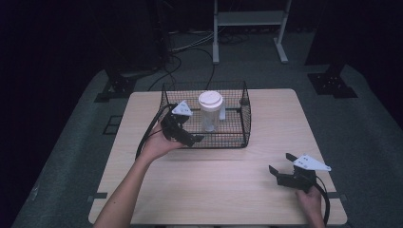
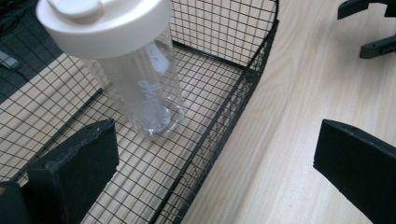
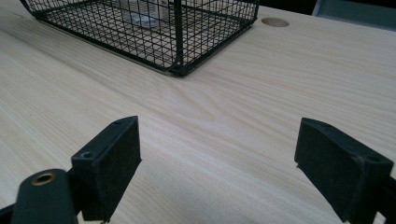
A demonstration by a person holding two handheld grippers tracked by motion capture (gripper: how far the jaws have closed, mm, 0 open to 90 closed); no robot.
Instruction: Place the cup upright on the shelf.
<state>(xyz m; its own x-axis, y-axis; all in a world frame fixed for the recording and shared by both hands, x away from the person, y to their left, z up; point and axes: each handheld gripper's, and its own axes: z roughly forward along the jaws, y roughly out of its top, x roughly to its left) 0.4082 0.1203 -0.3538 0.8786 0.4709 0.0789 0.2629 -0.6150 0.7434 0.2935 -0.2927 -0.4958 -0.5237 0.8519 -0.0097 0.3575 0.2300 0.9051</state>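
Dark room, pale wooden table [image 1: 228,190], wire basket [image 1: 237,137] at its far side.
A clear bottle [image 1: 210,111] stands upright inside; my left gripper [image 2: 215,154] straddles the near wall, jaws wide and empty; my right gripper [image 1: 281,166], also wide, rests well apart. Likely reaching in: I'd clear the rim first.

The clear bottle [image 2: 144,88] standing in the wire basket [image 2: 224,116] bears pale lettering running up its side, too faint and blurred to read. No other writing is legible.
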